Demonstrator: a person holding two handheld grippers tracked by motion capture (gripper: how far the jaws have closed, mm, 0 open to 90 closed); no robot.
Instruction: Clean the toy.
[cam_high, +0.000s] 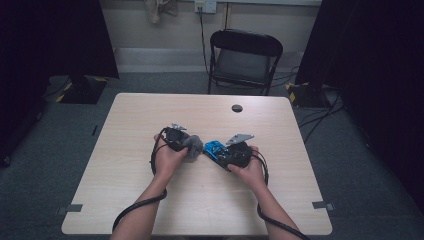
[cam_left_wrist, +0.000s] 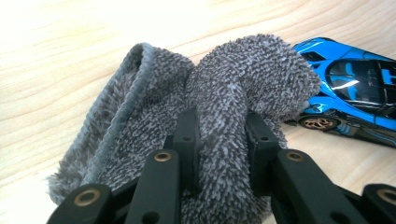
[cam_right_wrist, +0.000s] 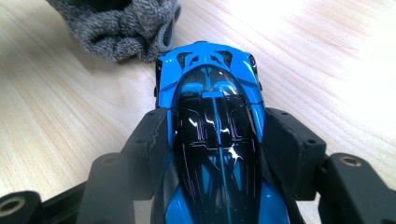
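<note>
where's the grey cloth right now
The grey cloth sits near the table's middle in the high view, pinched in the left gripper, its far end against the blue toy car held by the right gripper.

Dim room edges framed a softly lit table (cam_high: 150, 210) in the high view; glare bleached the tabletop above the grey cloth (cam_left_wrist: 224, 93), and highlights streaked the blue toy car (cam_right_wrist: 215, 154).

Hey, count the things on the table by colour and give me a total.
Grey: 1, the cloth, held in the left gripper.
Blue: 1, the toy car, held in the right gripper.
Total: 2
</note>
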